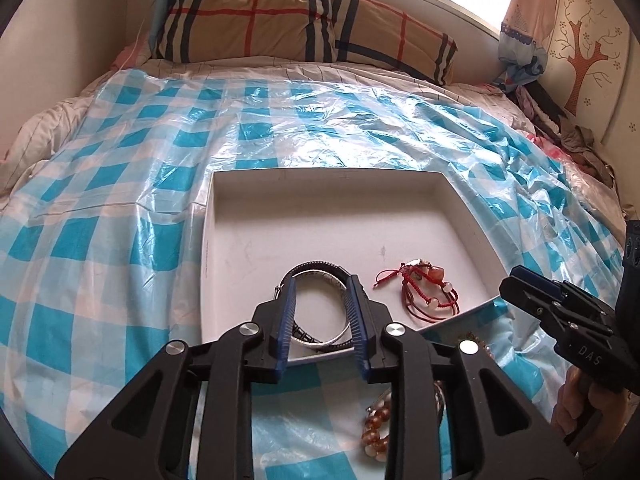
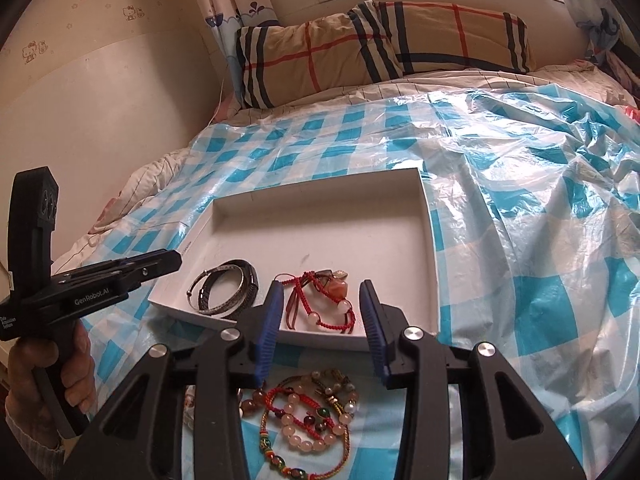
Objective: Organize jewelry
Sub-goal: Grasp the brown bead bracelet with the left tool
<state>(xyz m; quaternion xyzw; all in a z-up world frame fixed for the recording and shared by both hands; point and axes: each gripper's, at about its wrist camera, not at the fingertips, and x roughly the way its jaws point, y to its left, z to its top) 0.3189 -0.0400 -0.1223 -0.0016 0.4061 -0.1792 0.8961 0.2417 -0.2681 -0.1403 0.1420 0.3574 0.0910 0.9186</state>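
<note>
White tray (image 2: 426,240) at frame centre holds bangles (image 2: 224,290); "GenRobot.AI" marks the left gripper (image 2: 176,258), pressed together, while the right gripper (image 2: 322,294) is spread.

Bed (image 2: 440,80) covered by blue-white checked plastic sheet (image 2: 520,208), with plaid pillow (image 2: 360,52) at far end, white tray (image 2: 328,216) on sheet, loose bead bracelets (image 2: 308,420) beside tray's near edge.
</note>
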